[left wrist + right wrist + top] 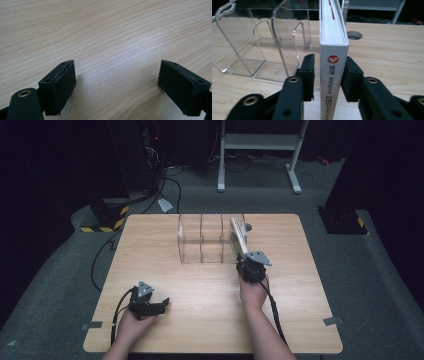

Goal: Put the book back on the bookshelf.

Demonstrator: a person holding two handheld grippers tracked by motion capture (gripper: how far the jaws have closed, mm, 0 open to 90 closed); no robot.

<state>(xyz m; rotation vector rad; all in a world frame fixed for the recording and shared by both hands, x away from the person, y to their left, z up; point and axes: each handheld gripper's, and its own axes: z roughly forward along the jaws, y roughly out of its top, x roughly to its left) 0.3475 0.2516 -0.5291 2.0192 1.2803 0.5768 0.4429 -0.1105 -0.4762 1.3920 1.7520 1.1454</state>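
Clear plastic rack (257, 42), glossy book (333, 62), wooden table (387, 57)

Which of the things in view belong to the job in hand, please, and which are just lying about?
Job: white book; clear rack; right gripper.
Lying about: left gripper, idle; white metal frame; floor cables; grey tape mark.

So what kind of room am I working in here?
Probably a lab or recording studio rather than a home: a bare wooden table on grey carpet, dark surroundings, cables across the floor, a hazard-striped base and a metal equipment stand behind.
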